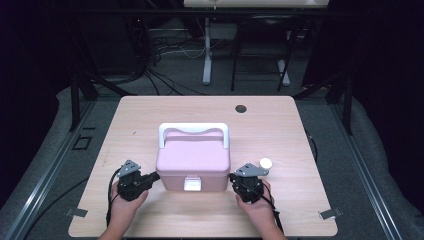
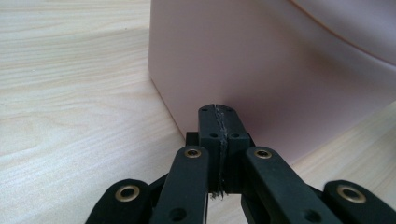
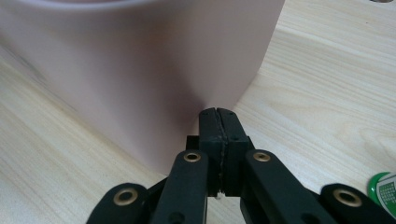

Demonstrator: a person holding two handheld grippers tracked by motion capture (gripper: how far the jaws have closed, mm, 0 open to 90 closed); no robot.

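Centrally on the worktop [image 1: 280, 125], a little nearer its near edge than its far one, sits a pink box [image 1: 192, 162] with its lid down, a white handle [image 1: 194, 131] arching over its far side and a white latch [image 1: 192, 184] on its near face. Either side of the box, low at its near corners, a hand holds a pair of tongs. At the box's left near corner, the left tongs [image 1: 154, 176] point inward at the side wall; in the left gripper view their jaws are pressed flat together with nothing between them, and the closed tip of the left tongs [image 2: 218, 116] lies right at the pink wall [image 2: 280, 79], seemingly touching it, close to the corner edge. On the opposite side the right tongs [image 1: 233, 176] mirror this; in the right gripper view the right tongs [image 3: 219, 119] are likewise fully closed and empty, their tip up against the rounded corner of the box [image 3: 140, 70]. Just beyond the right tongs, beside the box's right wall, lies a small white round thing [image 1: 265, 163]. Near the worktop's far edge, right of centre, is a dark round hole [image 1: 241, 108]. A bit of something green and white [image 3: 385, 191] shows at the lower right corner of the right gripper view.
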